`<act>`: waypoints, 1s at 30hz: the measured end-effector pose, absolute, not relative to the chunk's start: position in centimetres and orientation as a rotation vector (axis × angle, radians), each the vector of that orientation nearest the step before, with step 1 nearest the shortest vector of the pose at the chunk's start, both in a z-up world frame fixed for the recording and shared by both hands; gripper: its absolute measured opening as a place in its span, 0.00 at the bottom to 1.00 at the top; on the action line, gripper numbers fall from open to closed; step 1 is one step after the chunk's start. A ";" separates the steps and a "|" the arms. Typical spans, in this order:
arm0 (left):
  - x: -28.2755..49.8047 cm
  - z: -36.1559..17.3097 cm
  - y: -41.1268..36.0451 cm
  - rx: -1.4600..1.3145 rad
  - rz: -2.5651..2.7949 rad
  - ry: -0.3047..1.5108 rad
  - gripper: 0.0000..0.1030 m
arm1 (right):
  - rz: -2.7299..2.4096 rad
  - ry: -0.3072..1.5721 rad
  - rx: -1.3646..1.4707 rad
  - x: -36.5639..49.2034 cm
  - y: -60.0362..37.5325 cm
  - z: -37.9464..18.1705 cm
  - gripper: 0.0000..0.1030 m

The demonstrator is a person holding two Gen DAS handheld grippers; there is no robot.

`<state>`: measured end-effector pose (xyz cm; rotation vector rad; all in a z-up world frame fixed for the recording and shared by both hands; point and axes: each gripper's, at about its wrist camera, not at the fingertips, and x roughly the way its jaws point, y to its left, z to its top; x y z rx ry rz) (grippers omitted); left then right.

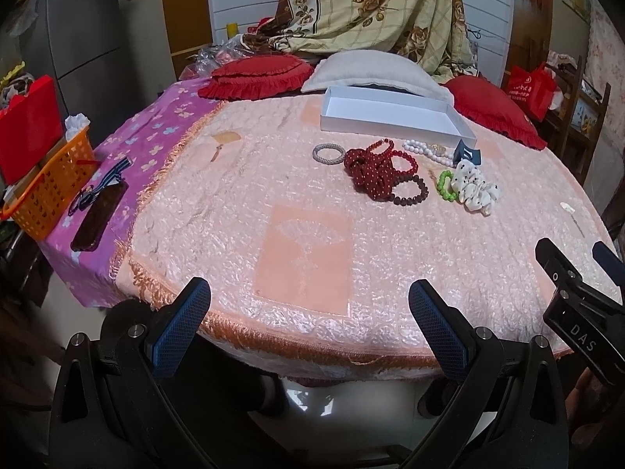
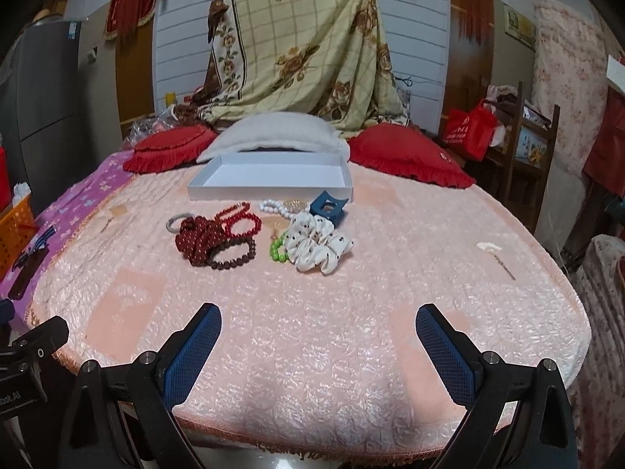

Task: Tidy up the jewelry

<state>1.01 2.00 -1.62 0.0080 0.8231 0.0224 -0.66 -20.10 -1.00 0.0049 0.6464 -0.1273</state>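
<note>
A pile of jewelry lies mid-bed: a silver bangle (image 1: pixel 328 153) (image 2: pixel 175 222), a red dotted scrunchie (image 1: pixel 371 174) (image 2: pixel 197 240), red bead bracelets (image 1: pixel 406 158) (image 2: pixel 244 219), a dark bead bracelet (image 1: pixel 418 192) (image 2: pixel 234 260), a green bead bracelet (image 1: pixel 445 185) (image 2: pixel 276 252), a white dotted scrunchie (image 1: pixel 474 191) (image 2: pixel 318 248), a white bead strand (image 1: pixel 424 149) (image 2: pixel 273 208) and a blue claw clip (image 1: pixel 468 153) (image 2: pixel 328 206). An empty white box (image 1: pixel 394 117) (image 2: pixel 269 178) stands behind them. My left gripper (image 1: pixel 308 324) and right gripper (image 2: pixel 318 346) are open and empty at the near bed edge.
The pink quilted bedspread (image 1: pixel 304 254) (image 2: pixel 312 312) covers the bed. Red cushions (image 1: pixel 254 76) (image 2: pixel 406 154) and a grey pillow (image 1: pixel 375 70) (image 2: pixel 273 135) lie at the back. A phone (image 1: pixel 99 215) and orange basket (image 1: pixel 50 191) sit at left. A white hairpin (image 2: pixel 494 254) lies at right.
</note>
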 end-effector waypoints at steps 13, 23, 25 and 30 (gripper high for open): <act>1.5 -2.5 1.4 0.026 0.027 0.862 0.99 | -0.119 0.699 0.043 0.0 -20.9 -2.3 0.97; 2.4 -3.8 1.2 0.031 0.029 0.903 0.99 | -0.108 0.742 0.053 0.8 -20.8 -3.6 0.97; 2.4 -3.9 1.4 0.027 0.030 0.909 0.99 | -0.104 0.745 0.052 0.8 -20.7 -3.8 0.97; 2.4 -4.1 1.3 0.027 0.028 0.916 0.99 | -0.099 0.741 0.043 0.7 -20.5 -3.8 0.97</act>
